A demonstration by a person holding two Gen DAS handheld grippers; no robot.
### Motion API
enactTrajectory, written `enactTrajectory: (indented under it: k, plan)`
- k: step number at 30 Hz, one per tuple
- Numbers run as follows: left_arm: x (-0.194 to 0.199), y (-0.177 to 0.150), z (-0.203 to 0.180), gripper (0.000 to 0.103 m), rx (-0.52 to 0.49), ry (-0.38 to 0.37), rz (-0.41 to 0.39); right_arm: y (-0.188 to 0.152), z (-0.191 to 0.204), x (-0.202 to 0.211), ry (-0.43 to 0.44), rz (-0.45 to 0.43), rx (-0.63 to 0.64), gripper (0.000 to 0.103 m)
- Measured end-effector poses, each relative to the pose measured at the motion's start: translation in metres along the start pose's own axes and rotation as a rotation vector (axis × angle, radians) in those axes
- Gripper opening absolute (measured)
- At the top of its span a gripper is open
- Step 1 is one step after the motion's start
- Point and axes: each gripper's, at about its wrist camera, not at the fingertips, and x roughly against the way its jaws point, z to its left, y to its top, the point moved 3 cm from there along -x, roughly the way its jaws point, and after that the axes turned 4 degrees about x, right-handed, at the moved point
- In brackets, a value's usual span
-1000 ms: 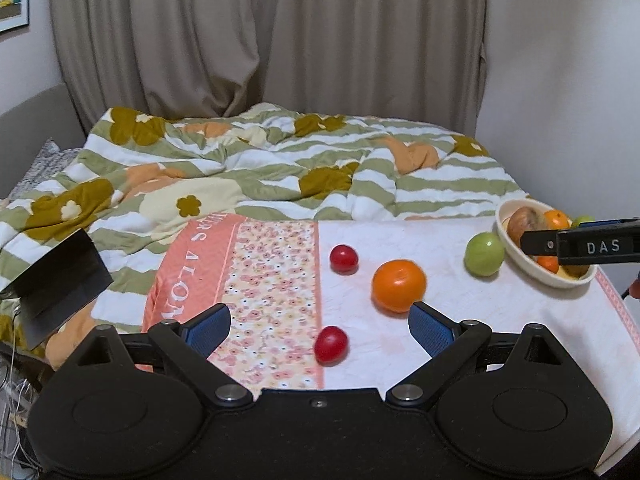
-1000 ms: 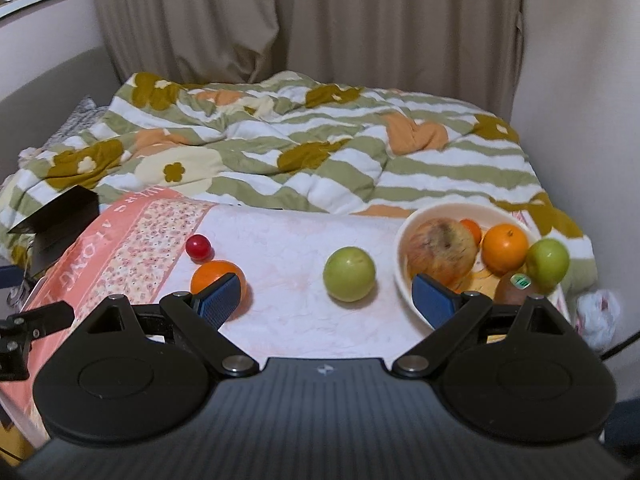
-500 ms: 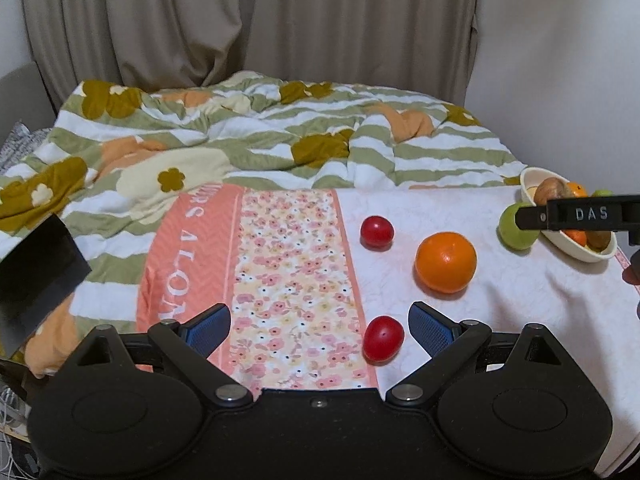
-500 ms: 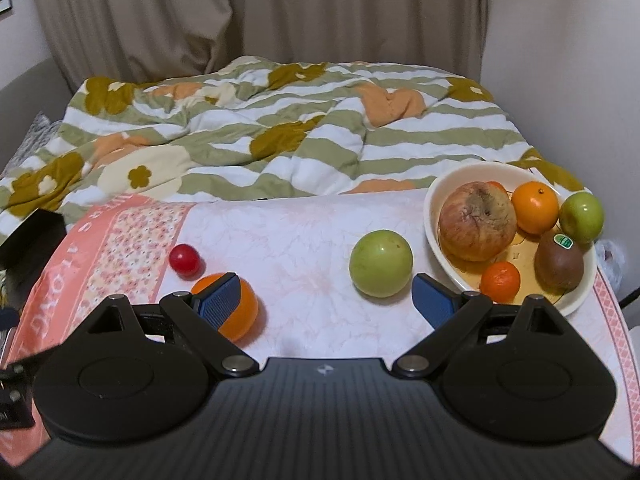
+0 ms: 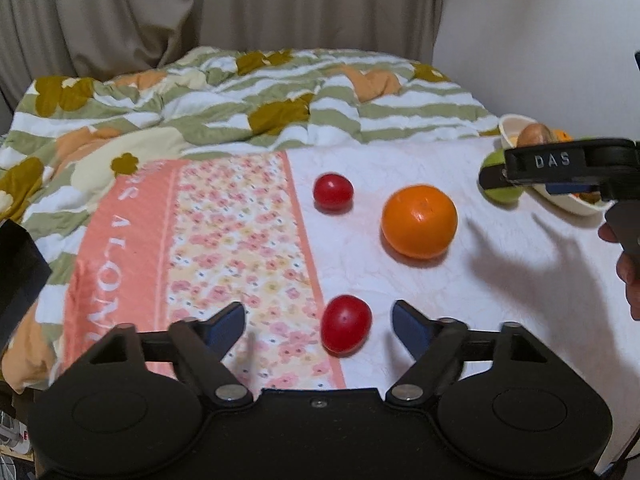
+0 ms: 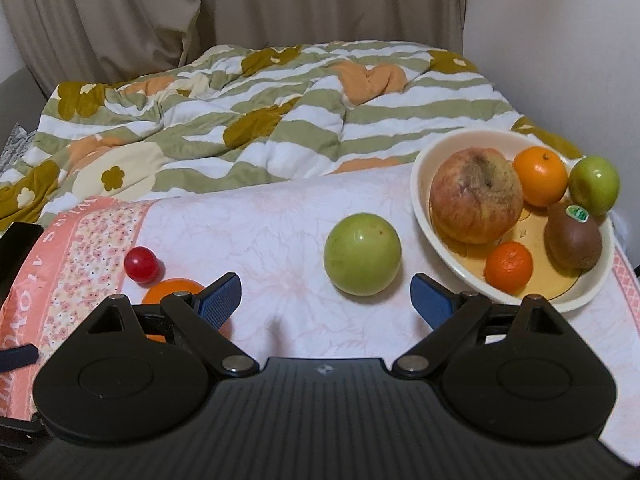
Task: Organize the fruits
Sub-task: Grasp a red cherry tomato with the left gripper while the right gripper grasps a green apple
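kiwi (image 6: 573, 236) (right wrist view only)

Beige curtains (image 5: 224, 12) are hanging in heavy folds right behind the bed (image 6: 280, 112), covering the whole back of the room. A plain white wall (image 5: 540, 48) is running down to the right of the bed, meeting the curtains at the corner. The bed is wearing a rumpled quilt (image 5: 240, 104) with green and white stripes, mustard flowers and peach patches. Soft indoor light is falling evenly over the bed, and a bit of grey upholstery (image 6: 20, 92) is peeking out at its left
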Motion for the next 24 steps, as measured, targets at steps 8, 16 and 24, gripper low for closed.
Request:
enactTrajectory:
  k: [8, 16, 24]
  plan:
    - [-0.016, -0.005, -0.009, 0.053, -0.013, 0.004, 0.048, 0.000, -0.005, -0.019, -0.011, 0.010, 0.006, 0.103]
    - [-0.017, -0.002, -0.011, 0.033, -0.012, 0.005, 0.042, 0.001, -0.005, -0.031, -0.012, 0.019, 0.012, 0.103]
    - [-0.016, -0.001, -0.009, 0.032, 0.004, 0.010, 0.044, 0.006, -0.005, -0.039, -0.021, 0.020, 0.026, 0.103]
